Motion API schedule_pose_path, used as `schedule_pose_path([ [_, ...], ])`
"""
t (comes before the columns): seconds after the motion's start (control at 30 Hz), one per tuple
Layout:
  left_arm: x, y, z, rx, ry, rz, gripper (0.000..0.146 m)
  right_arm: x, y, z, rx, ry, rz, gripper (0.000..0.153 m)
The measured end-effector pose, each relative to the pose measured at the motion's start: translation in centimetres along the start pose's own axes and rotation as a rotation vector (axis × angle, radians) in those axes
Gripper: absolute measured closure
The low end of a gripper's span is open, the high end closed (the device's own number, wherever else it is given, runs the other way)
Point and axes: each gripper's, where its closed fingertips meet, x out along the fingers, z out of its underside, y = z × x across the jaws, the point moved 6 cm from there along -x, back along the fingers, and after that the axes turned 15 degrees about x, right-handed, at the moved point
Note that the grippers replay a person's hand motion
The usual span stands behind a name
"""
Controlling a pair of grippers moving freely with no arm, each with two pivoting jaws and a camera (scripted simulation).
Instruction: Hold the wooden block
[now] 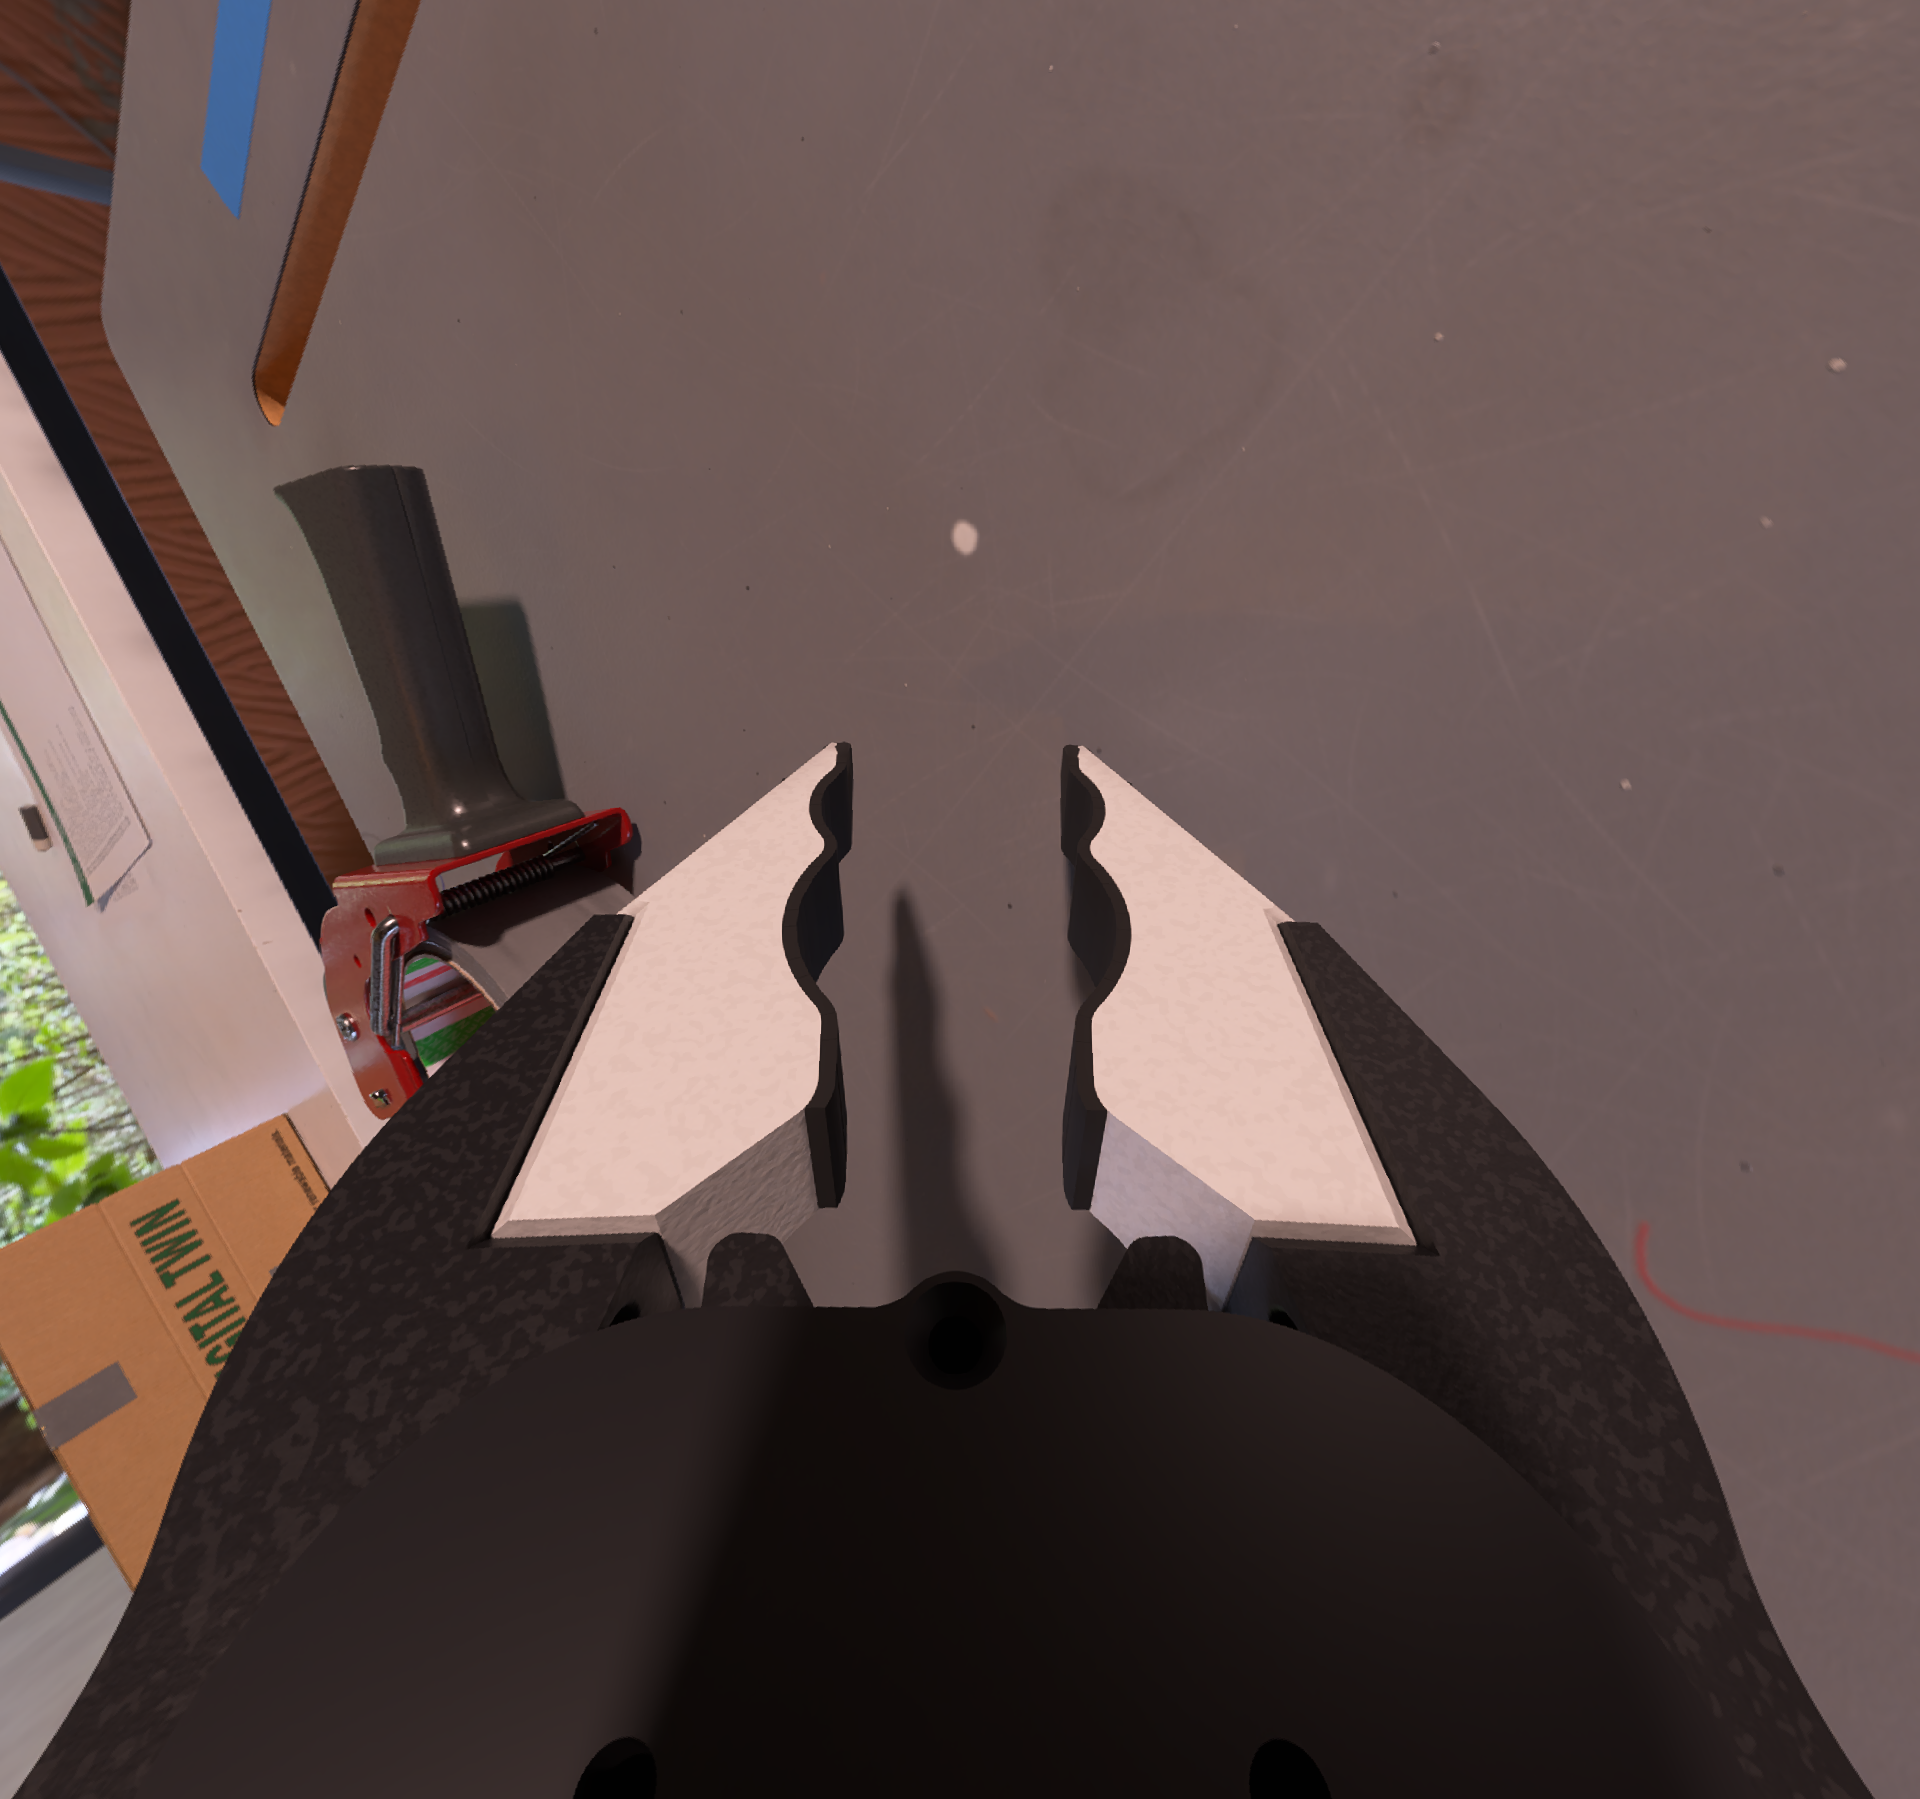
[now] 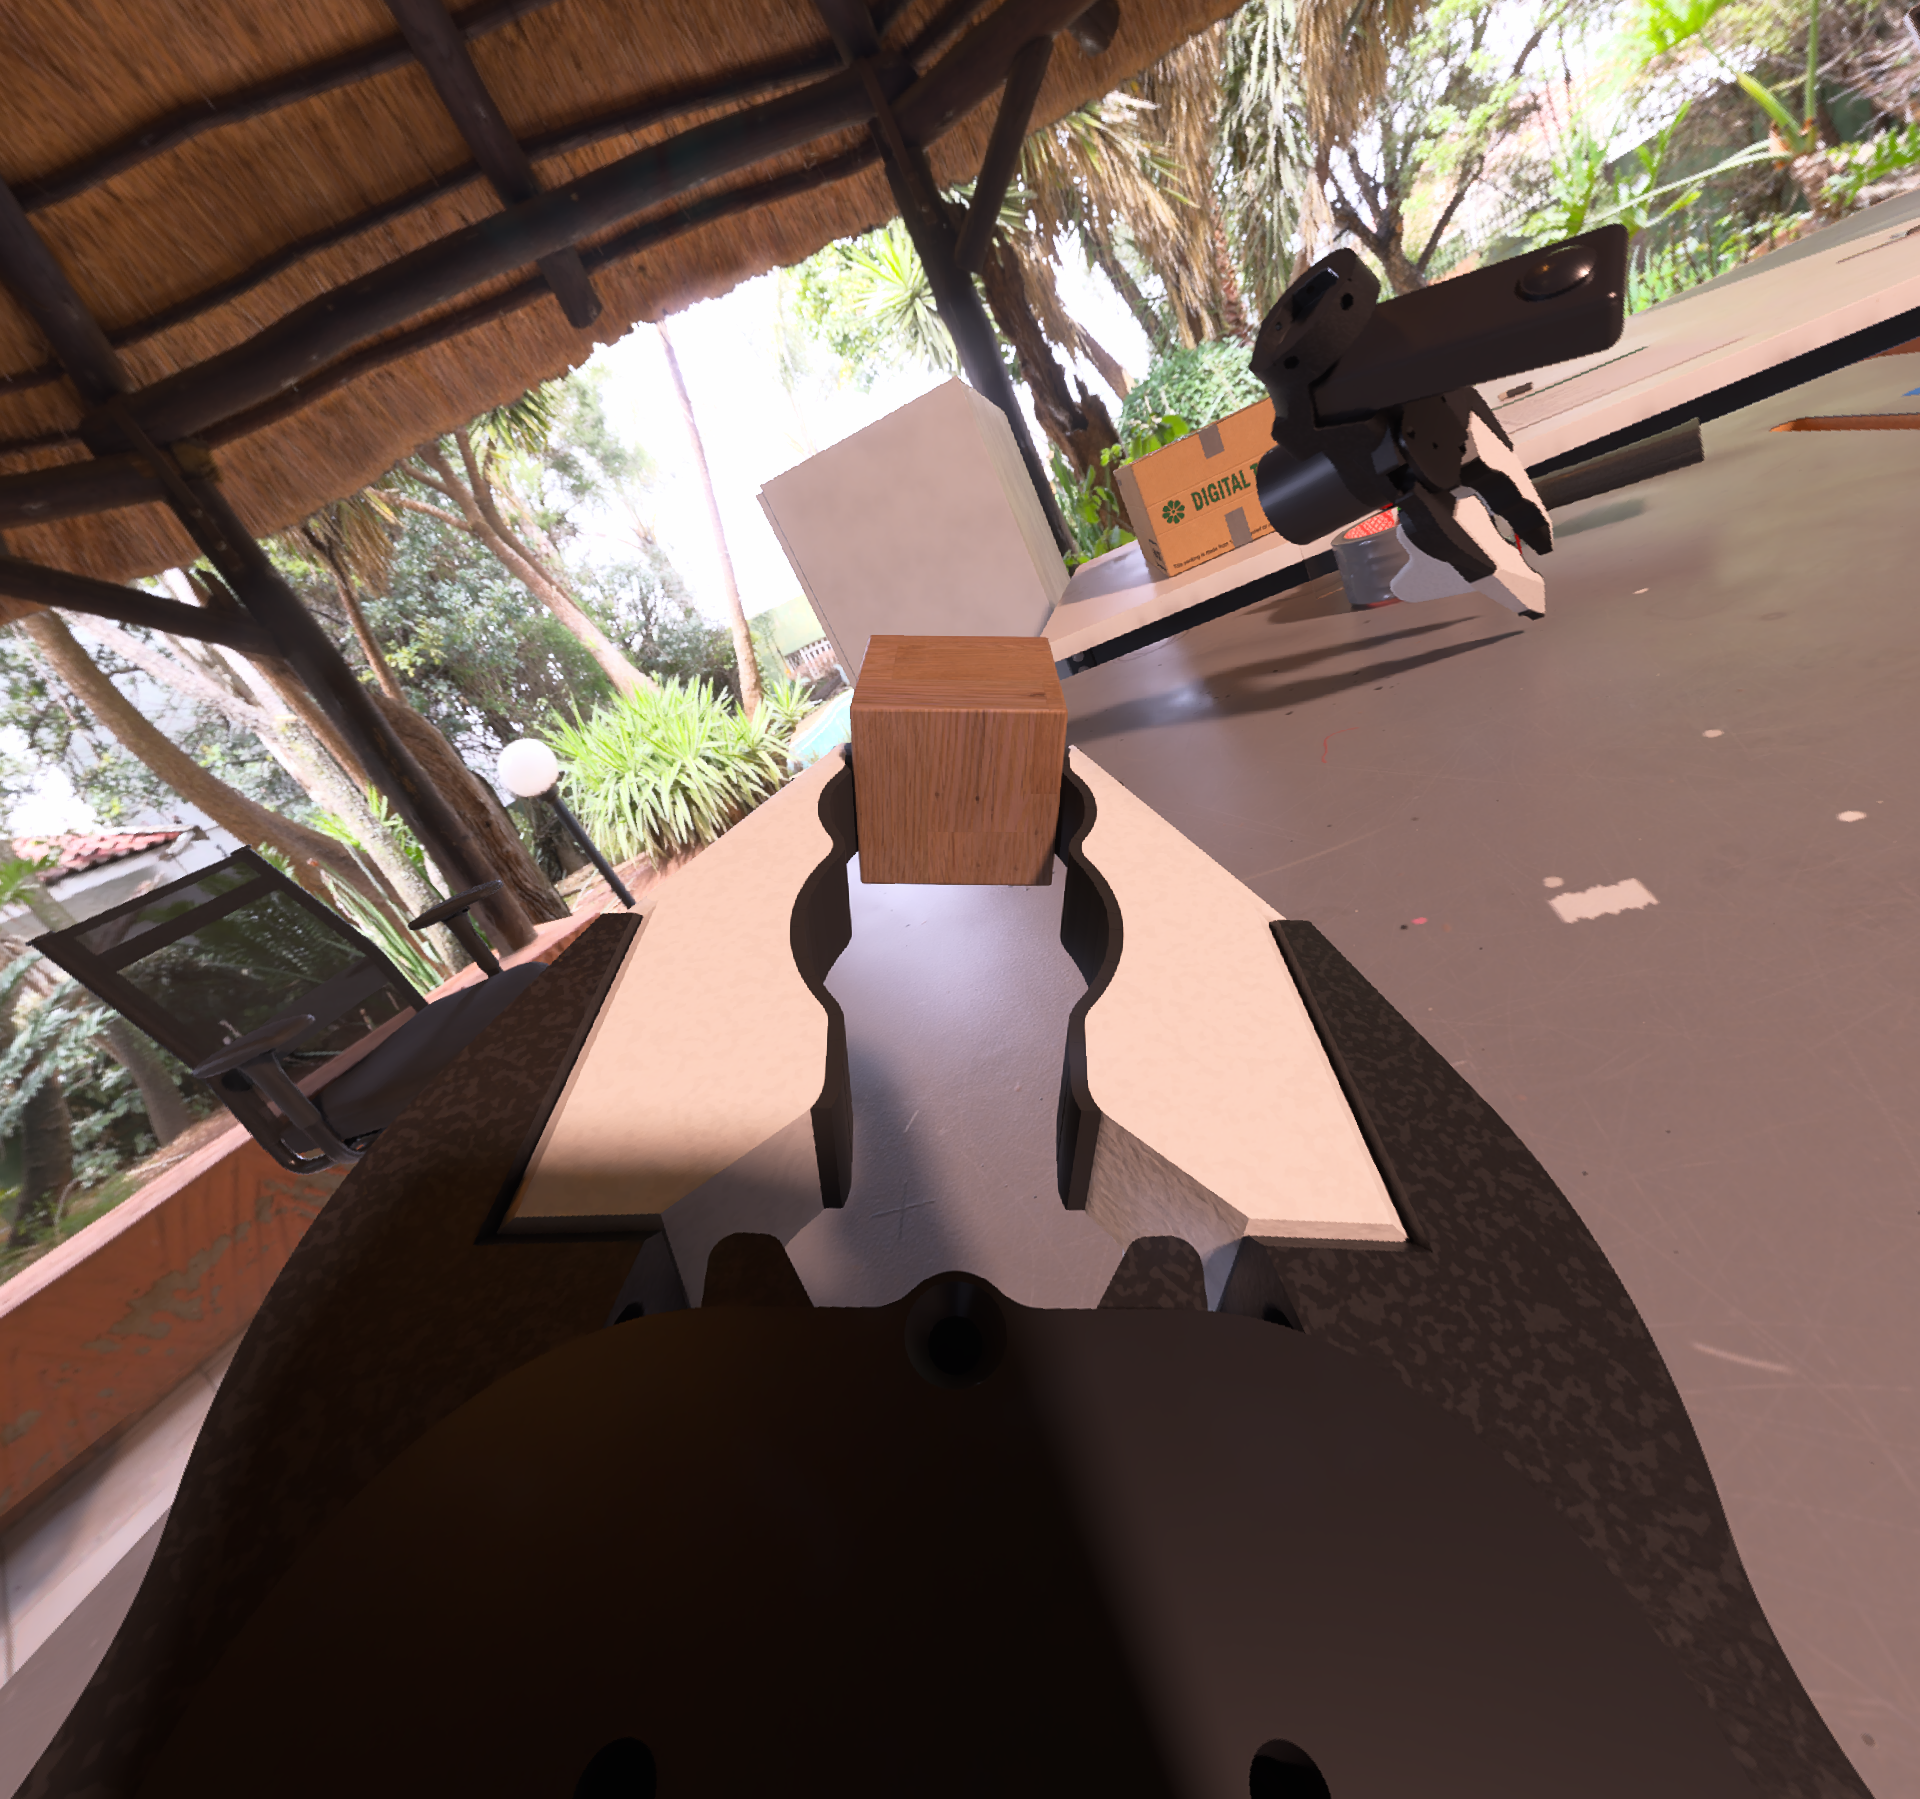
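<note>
The wooden block [image 2: 956, 793] is a light brown cube. My right gripper [image 2: 958, 757] is shut on it, with the fingertips pressing its left and right faces. The block looks clear of the grey table [image 2: 1507, 970], which lies to its right. My left gripper [image 1: 956, 752] is open and empty and points down at the bare grey tabletop [image 1: 1299, 347]. It also shows in the right wrist view [image 2: 1496, 544], hovering over the far part of the table. The block does not show in the left wrist view.
A red tape dispenser with a dark handle [image 1: 436, 793] lies on the table just left of my left gripper. A cardboard box [image 1: 135, 1334] stands past the table edge and also shows in the right wrist view [image 2: 1195, 502]. A white panel [image 2: 914, 523] and an office chair [image 2: 260, 1001] are off the table.
</note>
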Motion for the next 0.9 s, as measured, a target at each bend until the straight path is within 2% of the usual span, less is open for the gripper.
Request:
schedule_pose_path([
  [0.13, -1.0, -0.3, 0.6, 0.032, 0.039, -0.004, 0.111, 0.0, 0.0, 0.0, 0.0, -0.001, 0.0, 0.116],
  [0.43, -1.0, -0.7, 0.6, 0.152, -0.03, -0.022, 0.117, 0.0, 0.0, 0.0, -0.002, -0.003, 0.0, 0.116],
  [0.63, -1.1, -1.0, 0.3, 0.111, -0.015, -0.041, 0.125, 0.0, 0.0, 0.0, -0.002, -0.003, -0.001, 0.116],
  [0.73, -1.7, -1.2, 0.0, 0.037, 0.023, 0.0, 0.128, 0.0, 0.0, 0.0, -0.002, -0.004, -0.001, 0.116],
  [0.8, -1.4, -1.3, -0.3, -0.03, 0.013, 0.074, 0.124, 0.0, 0.0, 0.0, -0.002, -0.006, -0.001, 0.116],
  [0.9, -0.7, -1.3, -0.8, -0.092, -0.022, 0.14, 0.102, 0.0, 0.0, 0.0, -0.001, -0.005, -0.003, 0.116],
])
